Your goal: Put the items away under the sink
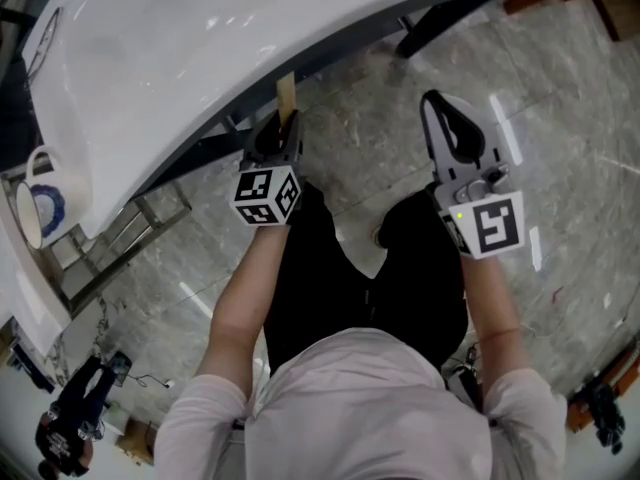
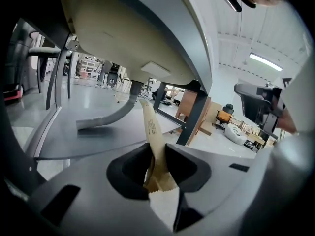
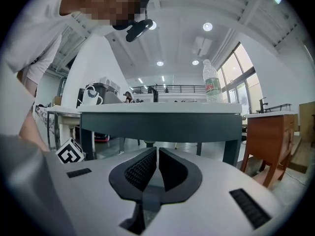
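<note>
One paper packet [image 2: 153,140], print illegible

Grey marbled floor [image 1: 560,168] spreads below the left gripper [image 1: 278,133] and out to its right. White mug [image 1: 38,203] with a blue print sits well off to that gripper's left. Ahead of it and to the right are an orange office chair [image 2: 224,115] and a white beanbag [image 2: 236,134], near each other. Strip light [image 2: 266,61] is overhead. High ahead of the right gripper [image 3: 156,154] stands a clear water bottle [image 3: 211,82], green label, upright. Wooden cabinet [image 3: 269,141] is to that gripper's right. Second mug [image 3: 93,96] is off to its left.
</note>
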Available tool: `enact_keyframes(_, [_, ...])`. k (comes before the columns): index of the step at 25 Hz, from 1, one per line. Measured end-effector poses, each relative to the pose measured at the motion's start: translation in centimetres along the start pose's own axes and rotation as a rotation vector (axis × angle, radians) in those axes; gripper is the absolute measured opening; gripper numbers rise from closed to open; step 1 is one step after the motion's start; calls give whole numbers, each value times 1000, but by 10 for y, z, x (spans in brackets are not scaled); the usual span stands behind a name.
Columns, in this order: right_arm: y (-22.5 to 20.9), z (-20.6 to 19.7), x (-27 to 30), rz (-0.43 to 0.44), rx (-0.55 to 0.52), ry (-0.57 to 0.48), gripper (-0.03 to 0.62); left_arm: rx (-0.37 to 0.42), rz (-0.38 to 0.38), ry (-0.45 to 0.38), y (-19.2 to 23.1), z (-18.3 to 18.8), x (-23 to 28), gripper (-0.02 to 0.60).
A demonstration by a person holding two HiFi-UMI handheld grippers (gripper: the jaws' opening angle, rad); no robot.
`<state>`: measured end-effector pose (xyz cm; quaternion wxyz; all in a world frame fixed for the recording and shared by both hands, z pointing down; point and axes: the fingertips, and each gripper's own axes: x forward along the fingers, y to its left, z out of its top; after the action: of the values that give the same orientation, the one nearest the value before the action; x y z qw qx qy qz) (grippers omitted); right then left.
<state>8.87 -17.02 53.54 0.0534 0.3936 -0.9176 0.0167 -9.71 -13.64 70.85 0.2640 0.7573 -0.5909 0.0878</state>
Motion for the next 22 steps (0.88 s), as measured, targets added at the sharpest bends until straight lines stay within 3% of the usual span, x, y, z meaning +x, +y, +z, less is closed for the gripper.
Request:
enact_keyframes(10, [-1,-42,27,7,-48,-27,40,30,29,-44,29,-10,38,98])
enact_keyframes(22, [5,-55,29,10,-24,-27,40,-18,100,34,55,-20,66,101])
